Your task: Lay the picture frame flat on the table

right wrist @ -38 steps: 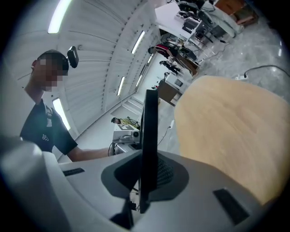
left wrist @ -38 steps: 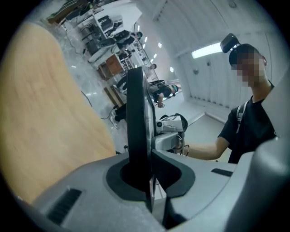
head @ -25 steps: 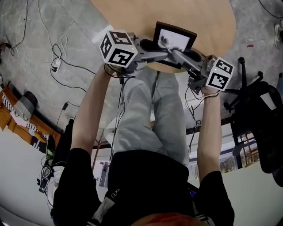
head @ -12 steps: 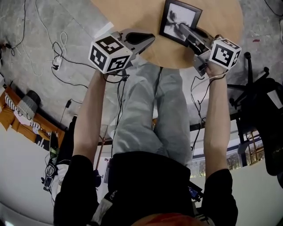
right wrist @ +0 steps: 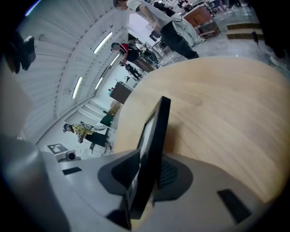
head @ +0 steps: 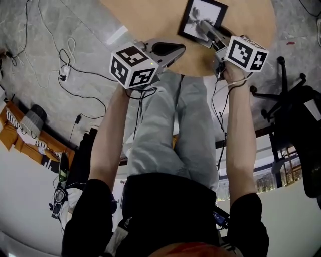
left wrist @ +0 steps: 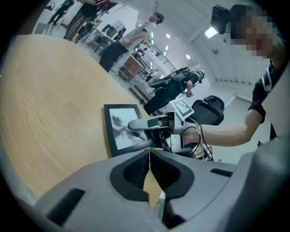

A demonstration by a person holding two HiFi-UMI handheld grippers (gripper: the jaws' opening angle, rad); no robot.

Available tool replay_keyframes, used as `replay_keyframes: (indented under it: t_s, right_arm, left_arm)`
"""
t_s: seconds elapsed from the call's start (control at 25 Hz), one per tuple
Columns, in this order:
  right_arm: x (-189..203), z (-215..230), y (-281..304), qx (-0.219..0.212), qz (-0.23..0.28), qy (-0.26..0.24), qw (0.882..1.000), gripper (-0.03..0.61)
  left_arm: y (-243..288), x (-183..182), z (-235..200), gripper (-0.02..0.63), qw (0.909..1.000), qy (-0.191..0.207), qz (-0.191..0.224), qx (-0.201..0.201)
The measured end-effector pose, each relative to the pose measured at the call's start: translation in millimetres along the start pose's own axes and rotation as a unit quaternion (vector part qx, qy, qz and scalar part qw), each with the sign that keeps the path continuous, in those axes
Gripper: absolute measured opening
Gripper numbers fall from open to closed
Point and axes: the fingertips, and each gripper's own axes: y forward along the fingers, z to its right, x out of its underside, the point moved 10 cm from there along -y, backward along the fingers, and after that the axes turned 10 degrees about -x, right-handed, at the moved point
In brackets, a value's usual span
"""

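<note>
Right claw (head: 199, 27) just opening; picture frame (head: 212, 12) between jaws

A black rectangular picture frame (head: 199, 12) with a grey-and-white print is seen lying face up on the pale wooden table (head: 150, 17). Its near edge is found between the fingers (left wrist: 138, 123) of the right gripper (head: 201, 26). The jaws have just been opening and are not clamped on it.
</note>
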Motion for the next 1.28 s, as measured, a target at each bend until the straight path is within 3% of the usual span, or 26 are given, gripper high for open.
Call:
replay_keyframes:
  t_s: [0.16, 0.32, 0.44, 0.52, 0.64, 0.76, 0.88, 0.96, 1.12, 1.2, 1.28]
  right_arm:
    - [-2, -3, 0, 0.096, -0.018, -0.056, 0.994, 0.162]
    - [-4, -9, 3, 0.178, -0.034, -0.105, 0.978, 0.215]
    - [-3, -15, 7, 0.255, -0.063, -0.156, 0.952, 0.19]
    - [-5, -23, 4, 0.269, -0.069, -0.175, 0.944, 0.161]
    - [-11, -46, -16, 0.234, -0.027, -0.172, 0.956, 0.029]
    - [-27, -85, -41, 0.145, 0.023, -0.186, 0.972, 0.018]
    - [-54, -138, -70, 0.088, 0.068, -0.205, 0.972, 0.017]
    - [-71, -180, -93, 0.068, 0.087, -0.231, 0.967, 0.015]
    - [-104, -260, -151, 0.058, 0.096, -0.311, 0.944, 0.014]
    - [-132, -299, -178, 0.045, 0.149, -0.335, 0.929, 0.014]
    - [-156, -337, -201, 0.032, 0.213, -0.35, 0.911, 0.014]
  left_arm:
    - [0, 7, 7, 0.012, 0.9999, -0.011, 0.002, 0.005]
    - [-5, 10, 11, 0.012, 0.9998, -0.017, 0.009, 0.004]
    - [-11, 10, 15, 0.012, 0.9995, -0.024, 0.022, -0.003]
    - [-19, 6, 19, 0.012, 0.9982, -0.034, 0.043, -0.022]
    - [-38, -11, 29, 0.011, 0.992, -0.054, 0.09, -0.07]
    - [-64, -44, 52, 0.008, 0.9797, -0.06, 0.152, -0.116]
    - [-94, -89, 88, 0.008, 0.9619, -0.051, 0.213, -0.164]
    - [-119, -115, 119, 0.009, 0.9498, -0.039, 0.243, -0.194]
    - [-172, -156, 186, 0.008, 0.9312, -0.006, 0.271, -0.244]
    - [-204, -186, 214, 0.008, 0.9142, 0.027, 0.3, -0.271]
    - [-232, -211, 243, 0.008, 0.8888, 0.055, 0.348, -0.293]
